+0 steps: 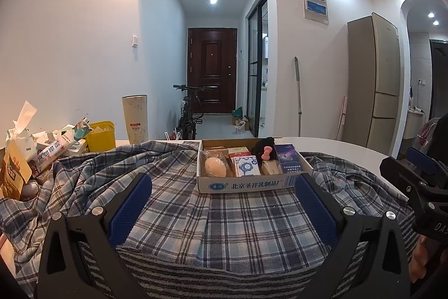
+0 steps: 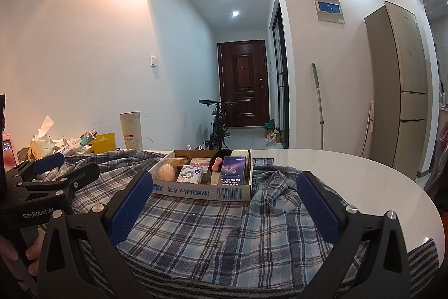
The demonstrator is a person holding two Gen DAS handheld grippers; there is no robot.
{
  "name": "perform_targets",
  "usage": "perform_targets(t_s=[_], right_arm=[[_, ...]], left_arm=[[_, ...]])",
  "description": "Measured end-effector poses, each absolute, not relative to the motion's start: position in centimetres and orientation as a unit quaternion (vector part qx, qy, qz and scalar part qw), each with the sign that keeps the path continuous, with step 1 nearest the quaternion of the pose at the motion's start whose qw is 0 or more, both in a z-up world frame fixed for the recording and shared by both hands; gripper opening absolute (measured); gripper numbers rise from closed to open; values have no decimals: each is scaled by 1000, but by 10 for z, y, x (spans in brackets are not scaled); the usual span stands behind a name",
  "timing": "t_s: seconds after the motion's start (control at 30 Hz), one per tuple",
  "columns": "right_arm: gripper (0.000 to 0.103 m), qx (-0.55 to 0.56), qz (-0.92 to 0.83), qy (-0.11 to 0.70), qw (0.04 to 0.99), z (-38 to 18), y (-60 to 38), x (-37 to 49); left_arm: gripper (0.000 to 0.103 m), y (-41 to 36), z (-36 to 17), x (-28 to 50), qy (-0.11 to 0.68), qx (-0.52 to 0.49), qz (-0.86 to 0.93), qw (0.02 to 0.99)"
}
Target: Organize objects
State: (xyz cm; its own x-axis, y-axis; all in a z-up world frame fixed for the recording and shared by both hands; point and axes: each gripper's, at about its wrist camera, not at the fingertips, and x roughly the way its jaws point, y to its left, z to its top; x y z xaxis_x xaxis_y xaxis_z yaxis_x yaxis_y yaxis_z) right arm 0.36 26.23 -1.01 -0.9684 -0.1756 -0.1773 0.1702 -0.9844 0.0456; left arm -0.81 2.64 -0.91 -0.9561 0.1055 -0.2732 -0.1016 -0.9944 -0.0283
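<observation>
Above the plaid cloth (image 1: 224, 217), the left tongs (image 1: 222, 201) and right tongs (image 2: 225, 201) are held spread wide, nothing gripped or touched. Just ahead of both, the cardboard box (image 1: 246, 184) of small items is seen resting on the cloth-covered worktop (image 2: 350, 173).

- A cardboard box (image 1: 246, 184) is set on the plaid cloth (image 1: 224, 217), which is spread over the table (image 2: 350, 167).
- A tumbler (image 1: 135, 118) and packets (image 1: 53, 150) are placed far left.
</observation>
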Motion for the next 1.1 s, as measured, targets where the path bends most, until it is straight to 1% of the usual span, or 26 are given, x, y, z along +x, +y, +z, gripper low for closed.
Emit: perform_targets(t_s=[1.1], right_arm=[[103, 91, -992, -17, 87, -10, 263, 5]], left_arm=[[103, 25, -10, -8, -10, -143, 989, 44]])
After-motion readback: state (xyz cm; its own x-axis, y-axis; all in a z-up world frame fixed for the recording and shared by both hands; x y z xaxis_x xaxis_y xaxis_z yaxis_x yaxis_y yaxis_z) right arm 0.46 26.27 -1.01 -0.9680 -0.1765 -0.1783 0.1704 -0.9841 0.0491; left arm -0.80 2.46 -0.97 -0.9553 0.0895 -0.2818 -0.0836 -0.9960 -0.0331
